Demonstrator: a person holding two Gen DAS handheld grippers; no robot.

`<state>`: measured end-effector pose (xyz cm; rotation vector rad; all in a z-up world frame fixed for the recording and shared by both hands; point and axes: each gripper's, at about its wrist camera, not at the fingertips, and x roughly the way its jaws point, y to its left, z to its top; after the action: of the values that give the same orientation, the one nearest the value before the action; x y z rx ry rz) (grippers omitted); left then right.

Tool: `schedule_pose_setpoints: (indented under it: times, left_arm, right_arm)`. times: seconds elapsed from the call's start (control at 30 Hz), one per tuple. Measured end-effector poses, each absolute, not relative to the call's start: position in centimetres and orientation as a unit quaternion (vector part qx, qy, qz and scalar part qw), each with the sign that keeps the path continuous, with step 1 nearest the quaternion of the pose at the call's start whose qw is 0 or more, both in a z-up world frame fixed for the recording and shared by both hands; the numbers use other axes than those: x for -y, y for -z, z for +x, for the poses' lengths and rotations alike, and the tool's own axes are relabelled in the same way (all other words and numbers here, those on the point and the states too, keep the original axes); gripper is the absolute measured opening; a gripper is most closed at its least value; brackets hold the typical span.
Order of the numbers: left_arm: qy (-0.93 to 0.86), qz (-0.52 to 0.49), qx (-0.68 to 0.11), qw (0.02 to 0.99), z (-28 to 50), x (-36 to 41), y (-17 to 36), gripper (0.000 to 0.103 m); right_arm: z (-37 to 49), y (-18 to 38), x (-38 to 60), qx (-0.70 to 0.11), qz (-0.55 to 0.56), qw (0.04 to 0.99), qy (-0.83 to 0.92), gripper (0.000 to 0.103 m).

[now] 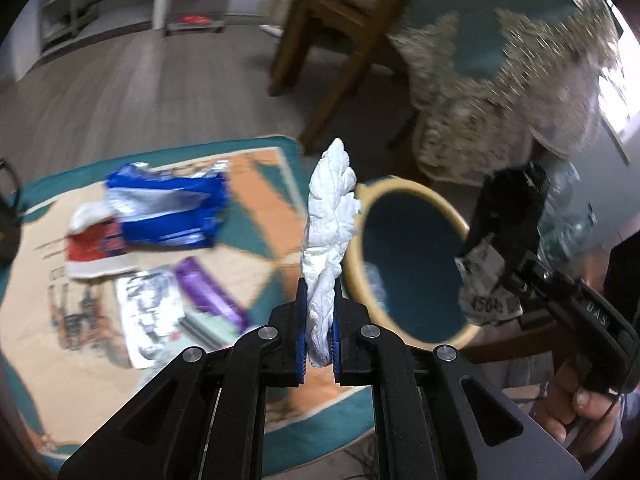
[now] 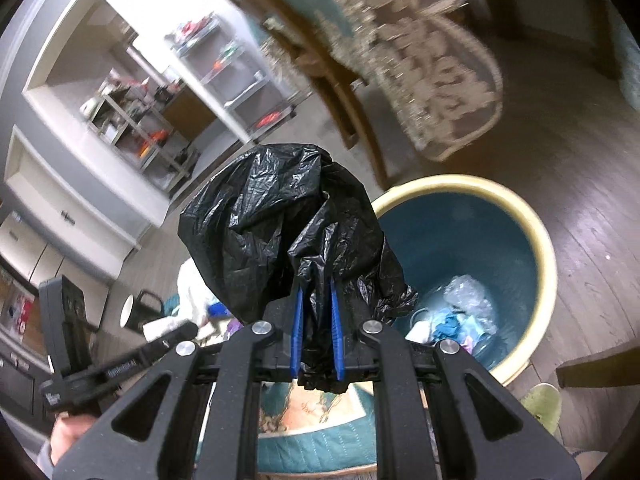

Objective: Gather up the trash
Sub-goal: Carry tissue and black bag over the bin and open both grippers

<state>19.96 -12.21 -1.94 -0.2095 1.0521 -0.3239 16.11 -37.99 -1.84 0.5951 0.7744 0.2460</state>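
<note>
My left gripper point(image 1: 319, 320) is shut on a crumpled white tissue point(image 1: 330, 216) that stands up between its blue pads, just left of a round blue bin with a cream rim point(image 1: 404, 190). My right gripper point(image 2: 317, 320) is shut on a crumpled black plastic bag point(image 2: 276, 224), held above and left of the same bin point(image 2: 546, 248). The bin holds clear plastic and bits of paper point(image 2: 460, 312). In the left wrist view the right gripper point(image 1: 508, 216) hangs over the bin's right rim with the black bag. On the rug lie a blue and white wrapper point(image 1: 168, 210), a purple packet point(image 1: 208, 294) and a silver wrapper point(image 1: 150, 316).
A patterned rug point(image 1: 48, 320) covers the floor at left. A wooden chair point(image 1: 340, 36) and a table with a lace cloth point(image 1: 520, 92) stand behind the bin. Shelving point(image 2: 168, 112) stands by the far wall. A green slipper point(image 2: 540, 404) lies near the bin.
</note>
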Motion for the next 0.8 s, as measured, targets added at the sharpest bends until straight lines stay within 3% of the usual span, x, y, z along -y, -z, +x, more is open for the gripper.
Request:
schedule_pose_setpoints:
  times: [0.47,0.53,0.6,0.7,0.77,0.8]
  left_arm:
    - [0.217,-0.063,-0.545,0.807,23.2,23.0,8.2,0.011]
    - [0.212,-0.068,-0.561,0.798,23.6,23.4,9.7,0.020]
    - [0.207,-0.069,-0.567,0.794,23.8,23.7,10.2,0.049]
    - [0.206,-0.071,-0.562,0.798,24.1,23.6,10.0,0.064]
    - [0.199,-0.071,-0.558,0.803,24.1,23.3,9.6,0.071]
    - [0.194,-0.074,-0.554,0.806,24.1,22.9,9.3,0.074]
  right_arm:
    - [17.2,5.1,42.5,-0.381,0.318,0.868,-0.024,0.012]
    - [17.4,5.7,42.8,-0.391,0.315,0.865,-0.011,0.012]
    - [17.5,6.1,43.1,-0.397,0.319,0.861,-0.003,0.014]
    - [17.7,6.3,43.2,-0.400,0.319,0.859,0.003,0.018]
    - [17.8,6.3,43.1,-0.397,0.321,0.860,0.008,0.034]
    - [17.8,6.3,43.1,-0.396,0.322,0.860,0.009,0.038]
